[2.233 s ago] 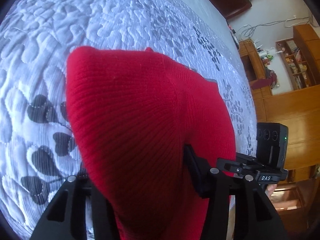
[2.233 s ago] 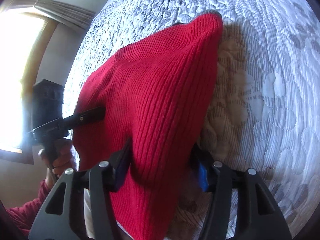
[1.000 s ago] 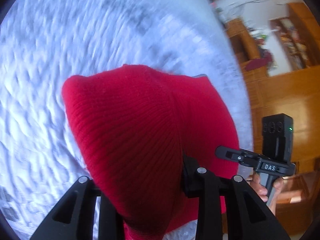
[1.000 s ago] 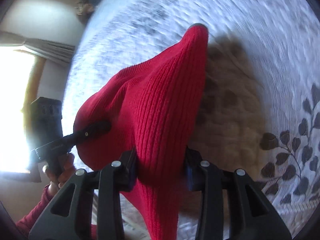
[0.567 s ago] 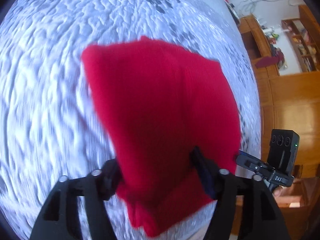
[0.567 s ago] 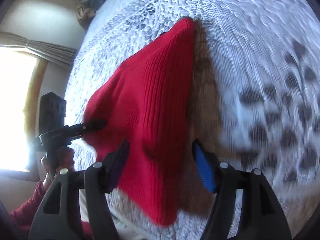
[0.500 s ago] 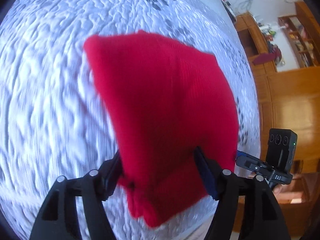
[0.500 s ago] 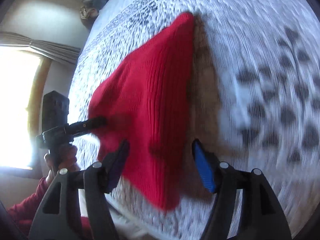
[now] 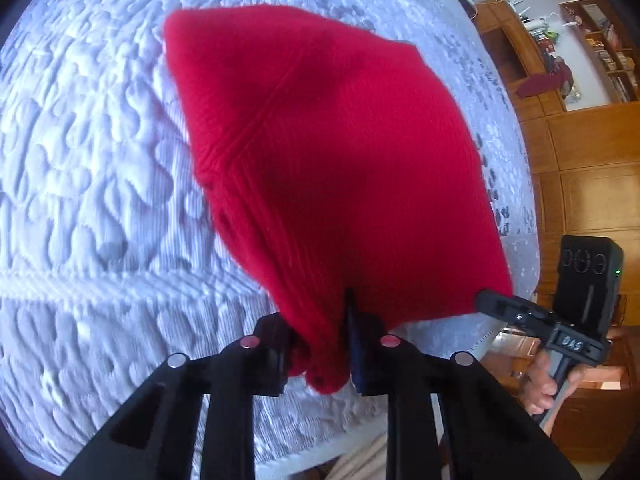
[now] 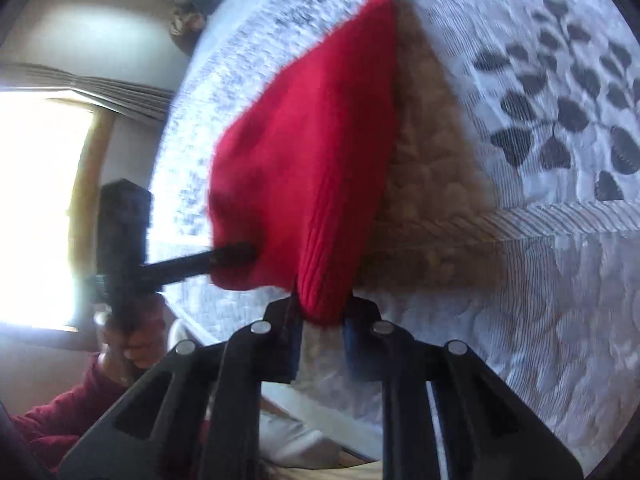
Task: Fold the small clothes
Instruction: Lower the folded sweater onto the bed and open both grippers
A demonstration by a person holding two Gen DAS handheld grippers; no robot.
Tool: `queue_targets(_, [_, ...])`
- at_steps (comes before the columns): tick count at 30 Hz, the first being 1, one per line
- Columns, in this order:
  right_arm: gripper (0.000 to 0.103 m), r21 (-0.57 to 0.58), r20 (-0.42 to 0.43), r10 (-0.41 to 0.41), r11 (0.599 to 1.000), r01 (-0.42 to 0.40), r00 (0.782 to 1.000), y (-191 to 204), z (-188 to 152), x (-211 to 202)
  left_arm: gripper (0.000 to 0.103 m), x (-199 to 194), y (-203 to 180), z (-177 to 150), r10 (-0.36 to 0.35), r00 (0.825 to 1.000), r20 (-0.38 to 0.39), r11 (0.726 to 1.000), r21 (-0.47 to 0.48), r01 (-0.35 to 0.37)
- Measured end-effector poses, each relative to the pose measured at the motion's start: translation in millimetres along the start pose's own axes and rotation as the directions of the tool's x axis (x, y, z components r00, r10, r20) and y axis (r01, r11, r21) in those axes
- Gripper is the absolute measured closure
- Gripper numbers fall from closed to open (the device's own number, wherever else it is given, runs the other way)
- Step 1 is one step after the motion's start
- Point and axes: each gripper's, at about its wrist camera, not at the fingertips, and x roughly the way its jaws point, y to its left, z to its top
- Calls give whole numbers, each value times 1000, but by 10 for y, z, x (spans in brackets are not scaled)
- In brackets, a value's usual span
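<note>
both grippers have just been closing and now pinch the near edge of the red knit garment (image 9: 332, 168), which slopes down onto the quilted bedspread (image 9: 88, 168). left gripper (image 9: 320, 344) view alone shows wooden shelves (image 9: 592, 40); right gripper (image 10: 320, 320) view alone shows the bright window (image 10: 40, 208) and leaf print (image 10: 560, 112).

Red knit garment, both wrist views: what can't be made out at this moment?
- Garment type: the red garment hangs bunched from both grippers; sleeves or neckline hidden in its own folds, either view.
- Its far end: right wrist view, motion blur smears where it meets the quilt.
- Left gripper pads: knit bulges over them.
- Right gripper in the left view: its tips go behind the cloth.
- Shelf contents: left view, too small.
</note>
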Motion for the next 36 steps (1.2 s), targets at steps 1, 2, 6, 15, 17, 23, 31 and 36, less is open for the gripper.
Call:
queue_targets(1, [90,-5,1,-19,1000,19,1000,17,-16,-23,80,-24,-5,-21,7,1000,5,1000,4,-7])
queue_targets(2, [90,-10,-6,-29,1000,29,1000,16,-25,-2,80,-23,20,-45,18,1000,9,1000,5,-18])
queue_targets(6, [90,1,-54,-101,995,102,993,-152,-85,218,80,104,221,-150,68,997,-24,997,-19,-69])
queue_targets(15, [95,-56,-3,-253,966,253,967,-164,-243,203,58,-39,148,-334,148,987,70,988,43,-151])
queue_targets(17, [95,-76,46,-266,960,268,963,-71,-277,-3,52,-178,77,-381,178,977,121,981,60,-186])
queue_targets(23, [95,-150,118,-230,958,246,966,358,-158,-173,51,-541,-104,-428,124,961,246,990,41,-138])
queue_targets(31, [95,-134,66,-323,935,329,944,320,-54,248,45,-182,-160,-323,207,948,242,976,20,-219])
queue_targets(36, [102,-24,20,-298,954,299,954,-82,-87,488,45,75,-128,-302,246,939,240,962,62,-268])
